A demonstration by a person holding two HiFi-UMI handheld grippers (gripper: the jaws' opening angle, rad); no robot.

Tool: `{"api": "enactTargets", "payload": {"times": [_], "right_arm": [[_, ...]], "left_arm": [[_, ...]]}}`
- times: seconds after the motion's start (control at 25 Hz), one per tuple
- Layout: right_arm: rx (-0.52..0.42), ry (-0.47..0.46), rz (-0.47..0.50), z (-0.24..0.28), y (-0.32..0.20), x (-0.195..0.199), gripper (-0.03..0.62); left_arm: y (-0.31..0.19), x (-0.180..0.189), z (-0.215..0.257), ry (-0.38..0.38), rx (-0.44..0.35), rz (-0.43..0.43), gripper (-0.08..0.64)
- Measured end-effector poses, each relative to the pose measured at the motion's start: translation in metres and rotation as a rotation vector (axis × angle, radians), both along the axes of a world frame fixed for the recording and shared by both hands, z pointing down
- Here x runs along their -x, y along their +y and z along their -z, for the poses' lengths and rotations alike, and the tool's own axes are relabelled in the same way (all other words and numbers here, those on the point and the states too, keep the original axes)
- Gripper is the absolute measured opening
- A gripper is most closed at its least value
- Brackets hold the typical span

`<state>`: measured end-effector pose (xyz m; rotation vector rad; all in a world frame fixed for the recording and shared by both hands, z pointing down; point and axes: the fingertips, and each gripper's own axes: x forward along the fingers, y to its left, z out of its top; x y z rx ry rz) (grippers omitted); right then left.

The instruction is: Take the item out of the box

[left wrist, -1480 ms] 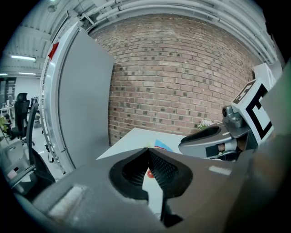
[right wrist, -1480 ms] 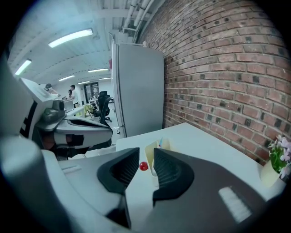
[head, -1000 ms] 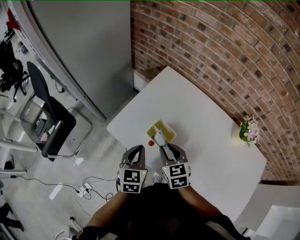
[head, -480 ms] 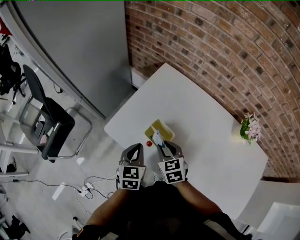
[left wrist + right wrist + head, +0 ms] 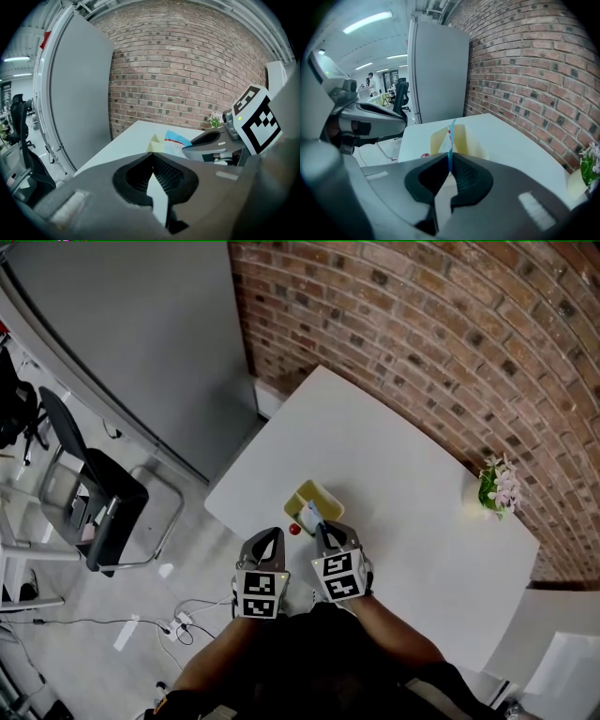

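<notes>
**Operator:** What is the state of both tongs?

**Guide:** The right gripper has just been closing its jaws. They are now pinched on the top edge of the flat packet. The packet stands upright inside the yellow box, which sits near the near left edge of the table. The left gripper has its jaws together with nothing between them, and it hovers just left of the box.

**Operator:** How should I do the extraction?

**Guide:** Confirm the pinch is firm, since only a thin edge is gripped. Draw the packet straight up along its own plane, without tilting it into a wall. The box looks light and will probably ride up with the packet. If it does, press the left gripper's closed tips on the near wall. Keep clear of the small red object lying just left of the box.
</notes>
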<state>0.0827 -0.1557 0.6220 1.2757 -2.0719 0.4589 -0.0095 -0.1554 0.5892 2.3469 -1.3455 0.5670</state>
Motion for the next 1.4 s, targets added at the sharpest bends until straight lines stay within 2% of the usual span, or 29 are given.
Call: {"api": "enactTargets", "payload": {"times": [0.4,0.88,1.16,1.4], "right_arm": [[-0.048,-0.017,-0.018,0.023,0.004,0.002,0.005],[-0.184,-0.055,-0.032,0.090,0.023,0.000,0.006],[-0.251,-0.094,-0.009,0.125,0.041,0.007,0.005],[-0.271,-0.141,0.052,0.148,0.053,0.032,0.005]], "left_arm": [[0.007,0.000,0.012,0.025,-0.027,0.010,0.005],[0.025,0.004,0.047,0.063,-0.101,0.057,0.005],[0.043,0.021,0.076,0.084,-0.154,0.112,0.005],[0.057,0.042,0.101,0.089,-0.197,0.170,0.005]]}}
